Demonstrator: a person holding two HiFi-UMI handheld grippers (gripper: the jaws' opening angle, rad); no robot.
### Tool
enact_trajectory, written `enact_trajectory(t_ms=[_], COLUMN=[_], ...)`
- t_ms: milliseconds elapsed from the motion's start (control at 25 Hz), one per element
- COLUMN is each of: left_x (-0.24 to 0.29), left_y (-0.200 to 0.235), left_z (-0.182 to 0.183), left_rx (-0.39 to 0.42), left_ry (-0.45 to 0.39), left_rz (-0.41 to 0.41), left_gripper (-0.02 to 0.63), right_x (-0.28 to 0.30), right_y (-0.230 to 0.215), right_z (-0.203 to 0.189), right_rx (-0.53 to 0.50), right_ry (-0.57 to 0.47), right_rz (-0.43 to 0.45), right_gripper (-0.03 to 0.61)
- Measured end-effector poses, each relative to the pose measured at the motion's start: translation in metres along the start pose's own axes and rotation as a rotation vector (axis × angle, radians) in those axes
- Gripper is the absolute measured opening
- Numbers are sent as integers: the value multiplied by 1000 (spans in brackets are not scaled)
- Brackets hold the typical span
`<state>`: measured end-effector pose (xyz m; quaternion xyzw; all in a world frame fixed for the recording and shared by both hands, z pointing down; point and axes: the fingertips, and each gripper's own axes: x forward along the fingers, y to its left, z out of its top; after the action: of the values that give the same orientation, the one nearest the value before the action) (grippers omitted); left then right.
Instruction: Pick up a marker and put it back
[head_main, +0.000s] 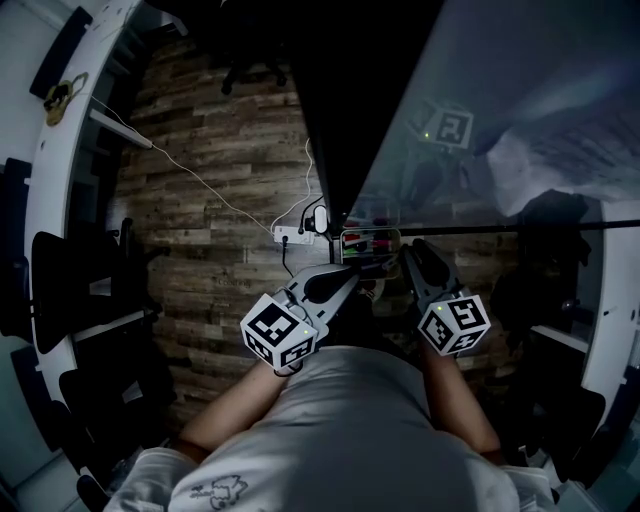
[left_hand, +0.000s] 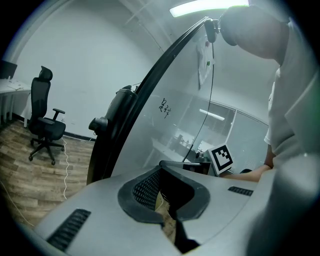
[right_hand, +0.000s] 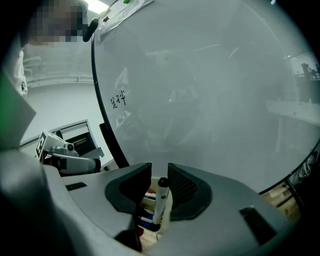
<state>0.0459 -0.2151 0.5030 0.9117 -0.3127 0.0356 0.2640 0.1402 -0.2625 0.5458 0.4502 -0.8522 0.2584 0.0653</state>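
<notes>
Head view: the person stands over a wooden floor at the edge of a glass board. Both tools point at a small marker tray by the board's lower frame. The left hand-held gripper sits just beside the tray and the right hand-held gripper is at its far side. A white power strip lies on the floor nearby.

Left gripper view: the jaws stand narrowly apart with nothing between them, only floor showing through the gap. An office chair stands well off to the left.

Right gripper view: the jaws are apart and straddle one marker with a white barrel and black cap. It stands near upright, its lower end down in the tray among red and blue markers. It sits closer to the right pad — whether they touch cannot be made out.
</notes>
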Motion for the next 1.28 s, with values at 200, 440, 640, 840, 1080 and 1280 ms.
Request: enact_trajectory(t_ms=[200, 440, 640, 840, 1080, 1280], left_x=[3, 3, -4, -20, -36, -46], left_y=[-1, 1, 7, 12, 13, 5], left_z=[6, 14, 20, 26, 43, 56], left_rx=[3, 15, 33, 70, 97, 129], left_ry=[-12, -28, -38, -30, -49, -72], left_rz=[-9, -17, -26, -31, -56, -94], left_gripper=[5, 5, 5, 5, 5, 5], right_x=[-2, -5, -5, -5, -14, -18], right_y=[-4, -4, 8, 25, 47, 72], right_z=[8, 21, 30, 41, 57, 61], right_rx=[-13, -36, -66, -94, -143, -163], right_ry=[-11, -34, -51, -79, -120, -148], right_rz=[-14, -34, -48, -73, -108, -105], right_gripper=[91, 91, 91, 91, 72, 17])
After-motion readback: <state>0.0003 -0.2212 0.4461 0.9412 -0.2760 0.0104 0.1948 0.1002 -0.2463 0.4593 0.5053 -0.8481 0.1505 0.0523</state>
